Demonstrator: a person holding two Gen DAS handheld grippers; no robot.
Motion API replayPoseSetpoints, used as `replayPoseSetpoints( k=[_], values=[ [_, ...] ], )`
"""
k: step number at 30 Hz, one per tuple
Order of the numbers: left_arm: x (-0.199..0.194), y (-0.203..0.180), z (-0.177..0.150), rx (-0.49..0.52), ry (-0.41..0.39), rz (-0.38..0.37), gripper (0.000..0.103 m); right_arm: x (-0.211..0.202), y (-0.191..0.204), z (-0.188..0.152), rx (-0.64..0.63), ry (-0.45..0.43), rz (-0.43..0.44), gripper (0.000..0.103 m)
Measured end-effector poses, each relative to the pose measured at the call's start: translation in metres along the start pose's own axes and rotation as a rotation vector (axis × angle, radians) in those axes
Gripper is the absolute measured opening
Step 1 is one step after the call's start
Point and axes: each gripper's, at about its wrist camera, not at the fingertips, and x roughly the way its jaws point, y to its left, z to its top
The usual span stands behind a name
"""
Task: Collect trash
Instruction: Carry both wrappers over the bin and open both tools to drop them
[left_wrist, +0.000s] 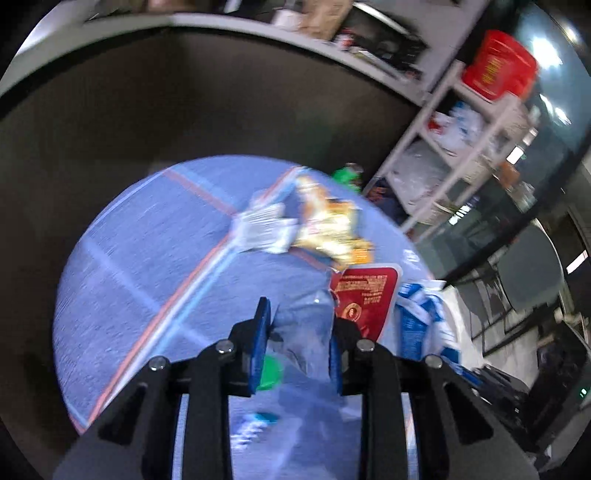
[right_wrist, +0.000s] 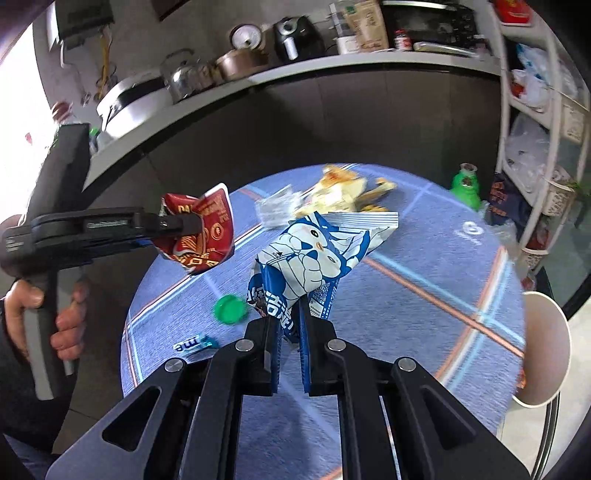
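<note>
Above the round blue table (right_wrist: 406, 314), the right gripper (right_wrist: 290, 325) pinches a blue-and-white snack bag (right_wrist: 317, 254). Left of that bag, the left gripper (right_wrist: 192, 225) clamps a red wrapper (right_wrist: 207, 229), apparently by one edge. A green cap (right_wrist: 229, 309) lies on the table below the wrapper.

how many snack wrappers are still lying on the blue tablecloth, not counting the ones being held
2. A clear wrapper and a yellow-orange wrapper lie side by side at the far side of the tablecloth. Others may be hidden behind the held blue-and-white bag.
</note>
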Motion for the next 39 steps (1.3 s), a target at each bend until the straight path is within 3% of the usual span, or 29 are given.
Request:
replayPoseSetpoints(
  k=[6, 13, 19, 24, 32, 33, 34, 35, 36, 38, 39],
  values=[
    [0.013, -0.084, 0.006, 0.145, 0.027, -0.109, 0.028, -0.04, -0.053, -0.01, 0.088, -0.06, -0.092, 0.008],
    [0.064, -0.187, -0.002, 0.289, 0.109, -0.201, 0.028, -0.079, -0.136, -0.04, 0.216, -0.076, -0.243, 0.008],
    [0.12, -0.259, -0.017, 0.377, 0.198, -0.255, 0.028, -0.086, -0.197, -0.073, 0.329, -0.054, -0.309, 0.008],
    [0.174, -0.302, -0.031, 0.414, 0.268, -0.25, 0.028, -0.069, -0.238, -0.094, 0.376, 0.008, -0.318, 0.008],
    [0.221, -0.324, -0.041, 0.468, 0.296, -0.187, 0.032, -0.041, -0.276, -0.102, 0.41, 0.052, -0.272, 0.009],
    [0.225, -0.325, -0.042, 0.477, 0.291, -0.169, 0.035, -0.041, -0.278, -0.103, 0.408, 0.056, -0.264, 0.024],
    [0.227, -0.326, -0.041, 0.485, 0.287, -0.161, 0.053, -0.038, -0.28, -0.104, 0.404, 0.06, -0.254, 0.04],
    [0.229, -0.327, -0.041, 0.495, 0.277, -0.147, 0.077, -0.038, -0.28, -0.104, 0.396, 0.048, -0.252, 0.072],
    [0.226, -0.326, -0.041, 0.496, 0.251, -0.129, 0.085, -0.038, -0.279, -0.104, 0.386, 0.037, -0.252, 0.081],
    [0.219, -0.324, -0.039, 0.495, 0.185, -0.117, 0.1, -0.041, -0.273, -0.104, 0.35, 0.026, -0.246, 0.086],
    [0.215, -0.323, -0.038, 0.498, 0.166, -0.109, 0.1, -0.042, -0.271, -0.105, 0.338, 0.024, -0.245, 0.095]
  ],
)
